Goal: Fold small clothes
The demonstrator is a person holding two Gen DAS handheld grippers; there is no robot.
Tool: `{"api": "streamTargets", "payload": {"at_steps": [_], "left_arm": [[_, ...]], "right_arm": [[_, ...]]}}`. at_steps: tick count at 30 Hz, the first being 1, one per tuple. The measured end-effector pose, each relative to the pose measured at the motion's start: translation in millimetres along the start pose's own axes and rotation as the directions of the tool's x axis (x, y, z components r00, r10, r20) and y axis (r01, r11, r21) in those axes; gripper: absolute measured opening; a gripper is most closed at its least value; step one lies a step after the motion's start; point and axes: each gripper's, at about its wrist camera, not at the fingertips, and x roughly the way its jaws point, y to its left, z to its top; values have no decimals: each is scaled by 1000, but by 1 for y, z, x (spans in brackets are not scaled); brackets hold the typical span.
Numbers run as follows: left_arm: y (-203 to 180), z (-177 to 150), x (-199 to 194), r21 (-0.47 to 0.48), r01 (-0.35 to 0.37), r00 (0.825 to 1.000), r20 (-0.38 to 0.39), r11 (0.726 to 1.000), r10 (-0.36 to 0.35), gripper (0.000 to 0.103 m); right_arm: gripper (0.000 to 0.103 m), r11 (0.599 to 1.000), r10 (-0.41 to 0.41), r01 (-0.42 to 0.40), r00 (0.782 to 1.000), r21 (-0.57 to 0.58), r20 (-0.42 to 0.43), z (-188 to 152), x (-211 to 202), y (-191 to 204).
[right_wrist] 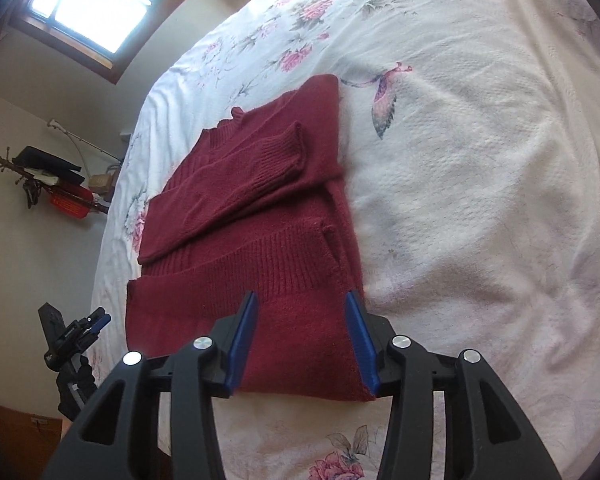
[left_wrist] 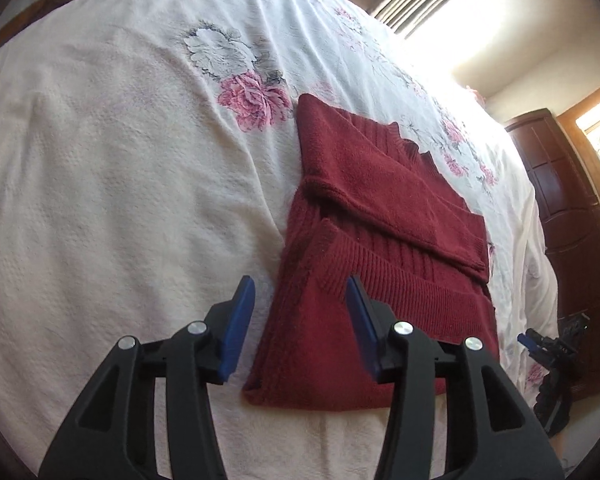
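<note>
Two black handheld grippers with blue pads hover over the near hem of a dark red knitted sweater (left_wrist: 364, 216) lying flat on a white bedspread printed with pink flowers (left_wrist: 112, 184). The left gripper (left_wrist: 300, 320) is spread wide above the hem's left corner, pinching nothing. The right gripper (right_wrist: 302, 338) is likewise spread and empty above the hem's right corner. Both sleeves are already crossed over the sweater's body, so the bottom-to-collar fold seems next. The risk is an uneven lift: soft, thick knit may slip from one pad, or only the top layer be caught, dragging the upper sleeve (right_wrist: 256, 168) askew. A pad could also snag the bedspread beneath.
</note>
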Motion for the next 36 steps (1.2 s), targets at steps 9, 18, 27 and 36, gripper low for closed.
{"api": "streamTargets", "payload": {"at_steps": [9, 18, 27, 36], "left_arm": [[-43, 15, 60, 244, -265, 962, -5, 933, 275, 50], [-57, 17, 77, 345, -269, 956, -17, 899, 292, 5], [-71, 7, 37, 338, -131, 991, 37, 932, 126, 4], [-49, 9, 76, 283, -147, 986, -37, 948, 164, 12]], "right_arm": [[51, 998, 4, -6, 1000, -65, -24, 8, 12, 7], [56, 994, -5, 1, 999, -109, -36, 26, 19, 7], [56, 987, -49, 40, 998, -157, -48, 37, 30, 13], [70, 952, -153, 122, 984, -280, -94, 37, 48, 17]]}}
